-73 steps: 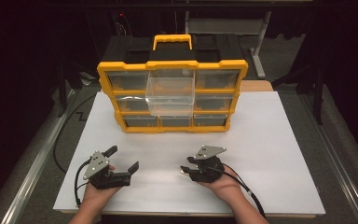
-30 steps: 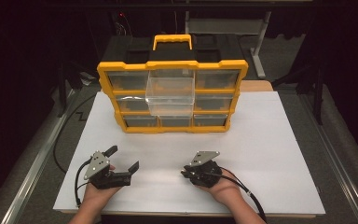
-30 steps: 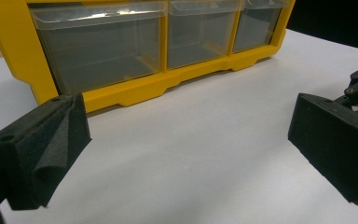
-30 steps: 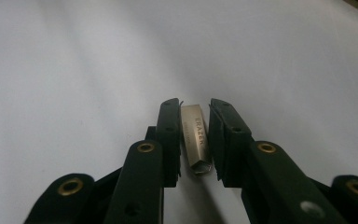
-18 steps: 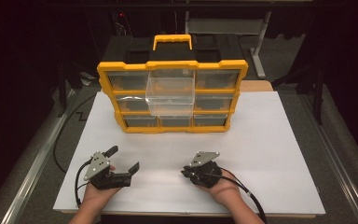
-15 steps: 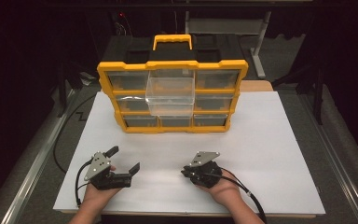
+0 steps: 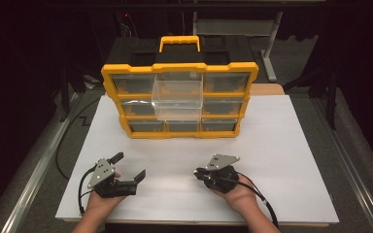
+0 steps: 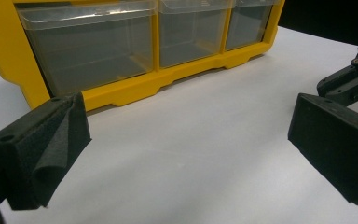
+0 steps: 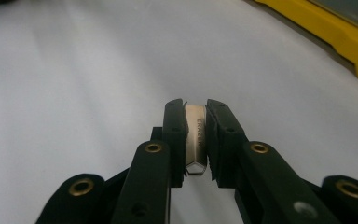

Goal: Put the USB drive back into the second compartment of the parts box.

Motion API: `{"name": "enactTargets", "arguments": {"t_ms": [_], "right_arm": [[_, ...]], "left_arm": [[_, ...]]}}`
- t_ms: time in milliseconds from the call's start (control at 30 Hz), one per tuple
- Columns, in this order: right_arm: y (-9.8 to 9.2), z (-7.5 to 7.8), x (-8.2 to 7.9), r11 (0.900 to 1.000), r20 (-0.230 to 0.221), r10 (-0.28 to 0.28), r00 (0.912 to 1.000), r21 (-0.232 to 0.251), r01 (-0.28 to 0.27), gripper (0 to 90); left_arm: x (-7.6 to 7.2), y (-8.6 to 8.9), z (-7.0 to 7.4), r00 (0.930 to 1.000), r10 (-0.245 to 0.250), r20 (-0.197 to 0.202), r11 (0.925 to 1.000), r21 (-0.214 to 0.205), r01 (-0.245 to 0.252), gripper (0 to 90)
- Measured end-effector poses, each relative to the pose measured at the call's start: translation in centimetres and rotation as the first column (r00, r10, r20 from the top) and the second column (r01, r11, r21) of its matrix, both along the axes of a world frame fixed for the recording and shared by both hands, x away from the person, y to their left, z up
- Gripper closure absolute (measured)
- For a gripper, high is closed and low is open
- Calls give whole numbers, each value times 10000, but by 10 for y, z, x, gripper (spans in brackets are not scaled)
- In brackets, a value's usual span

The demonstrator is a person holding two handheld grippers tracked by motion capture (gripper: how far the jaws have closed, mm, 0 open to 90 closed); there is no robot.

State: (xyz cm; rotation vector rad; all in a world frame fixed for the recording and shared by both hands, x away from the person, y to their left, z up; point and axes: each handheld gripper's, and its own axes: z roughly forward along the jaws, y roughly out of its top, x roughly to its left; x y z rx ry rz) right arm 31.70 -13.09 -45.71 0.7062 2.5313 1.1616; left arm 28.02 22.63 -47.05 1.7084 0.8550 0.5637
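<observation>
right gripper [image 9: 196, 140]: jaws have just closed, pinching eraser [image 9: 196, 140] edge-on, low over white table [image 7: 281, 145], near front edge | left gripper [image 7: 126, 167]: jaws spread, nothing between, well apart from right | far: yellow drawer organizer [image 7: 179, 99], one clear drawer [image 7: 177, 99] pulled out

Between the fingers [image 9: 173, 135] of the right gripper [image 9: 196, 122], the small pale eraser [image 9: 196, 140] shows one narrow edge, its flat faces covered by the pads. Beyond the left gripper [image 8: 186, 135] fingers [image 8: 42, 149], the yellow plastic drawer organiser [image 8: 135, 88] is cropped at the top edge.
</observation>
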Motion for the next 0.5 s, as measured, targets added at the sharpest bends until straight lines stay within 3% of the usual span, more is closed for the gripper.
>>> {"name": "enactTargets", "arguments": {"t_ms": [500], "right_arm": [[-25,4,7,9972,105,-745,9972,-70,746,803]], "left_arm": [[1,0,0,10000,46,12,10000,-11,-46,4]]}}
